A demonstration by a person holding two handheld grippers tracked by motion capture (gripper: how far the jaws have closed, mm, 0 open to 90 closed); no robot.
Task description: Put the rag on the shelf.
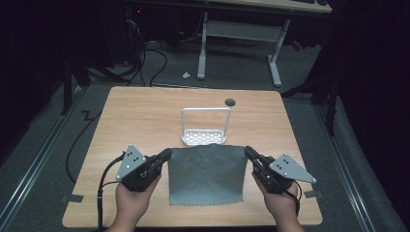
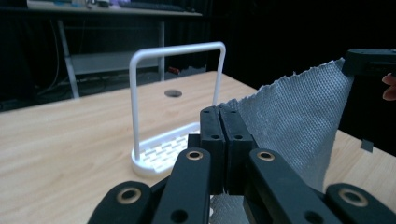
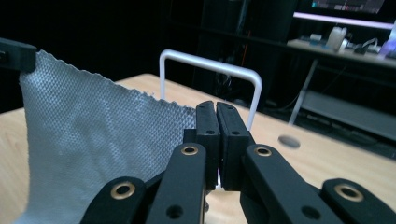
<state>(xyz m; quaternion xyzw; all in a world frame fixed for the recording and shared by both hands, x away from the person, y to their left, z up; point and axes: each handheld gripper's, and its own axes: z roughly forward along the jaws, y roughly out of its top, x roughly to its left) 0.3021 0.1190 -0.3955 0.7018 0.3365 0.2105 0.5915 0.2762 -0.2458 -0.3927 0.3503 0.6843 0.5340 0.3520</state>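
Both grippers were clamped on the far corners of a grey cloth (image 1: 205, 175), one corner each. The left gripper (image 1: 166, 154) pinched the far-left corner, its jaws pressed together with the weave caught between them; the right gripper (image 1: 249, 152) did the same at the far-right corner. In the left gripper view the pads (image 2: 212, 126) met flat, and cloth ran out from them toward the other gripper. Held this way, the far edge was stretched nearly taut between the two hands and lifted off the wooden table (image 1: 140, 116), while the rest of the cloth sloped back toward the person; whether the near, zigzag-cut edge rested on the wood could not be told. Just beyond the raised edge stood a small white rack (image 1: 205, 125), a tall hoop of bar over a slotted base, upright and apart from the cloth. Holding both corners kept the sheet spread and unwrinkled, and lifting the far edge level with the rack suggested, as a judgement, that the cloth was meant to go over the bar. A round cable hole (image 1: 230, 102) sat behind the rack.
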